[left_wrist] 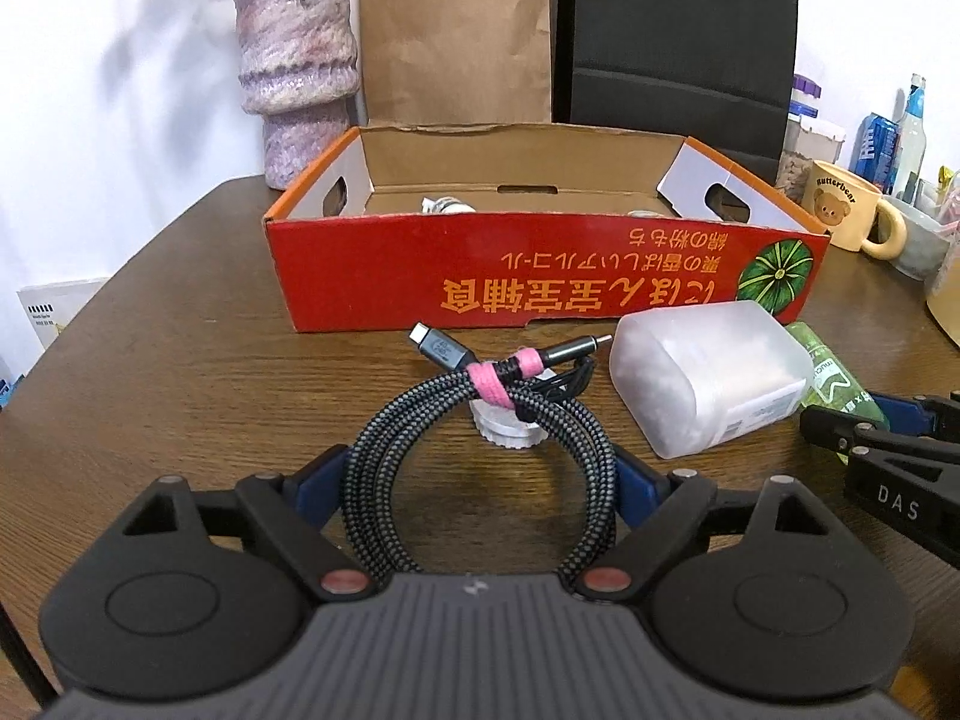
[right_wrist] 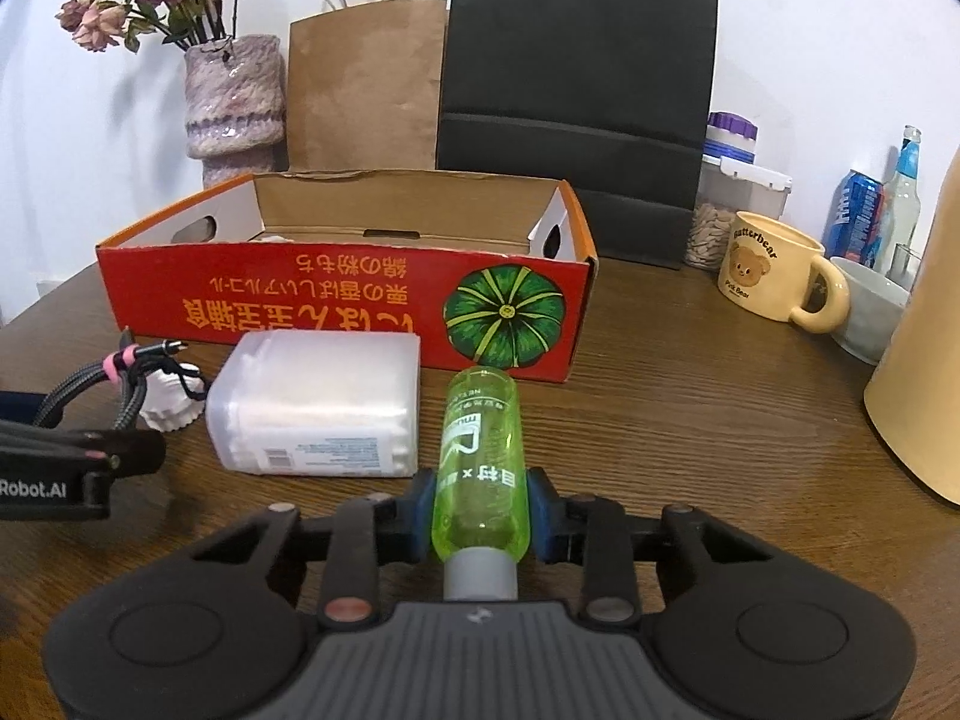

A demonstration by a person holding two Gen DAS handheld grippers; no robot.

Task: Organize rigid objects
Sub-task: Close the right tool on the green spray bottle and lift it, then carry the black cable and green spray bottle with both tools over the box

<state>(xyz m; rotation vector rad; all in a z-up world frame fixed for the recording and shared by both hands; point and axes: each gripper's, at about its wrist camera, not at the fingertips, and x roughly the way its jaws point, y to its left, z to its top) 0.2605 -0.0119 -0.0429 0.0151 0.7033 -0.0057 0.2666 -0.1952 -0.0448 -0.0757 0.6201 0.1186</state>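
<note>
A coil of braided black-and-grey cable (left_wrist: 384, 450), tied with a pink strap, lies between the blue fingers of my left gripper (left_wrist: 480, 483), whose pads press its two sides. The cable's plug ends rest over a white ribbed cap (left_wrist: 504, 426). My right gripper (right_wrist: 480, 516) is shut on a clear green bottle (right_wrist: 480, 438), which points away from me with its grey cap toward the camera. A frosted plastic container (right_wrist: 318, 408) lies between the two grippers. Behind them stands an open red cardboard box (right_wrist: 300, 300) with a white item (left_wrist: 444, 204) inside.
Along the wall behind the box stand a purple vase (left_wrist: 294, 72), a brown paper bag (right_wrist: 366, 84) and a black bag (right_wrist: 576, 90). At the right are a bear mug (right_wrist: 768, 270), a white bowl (right_wrist: 870, 312), a can, a glass bottle, jars and a tan jug (right_wrist: 924, 360).
</note>
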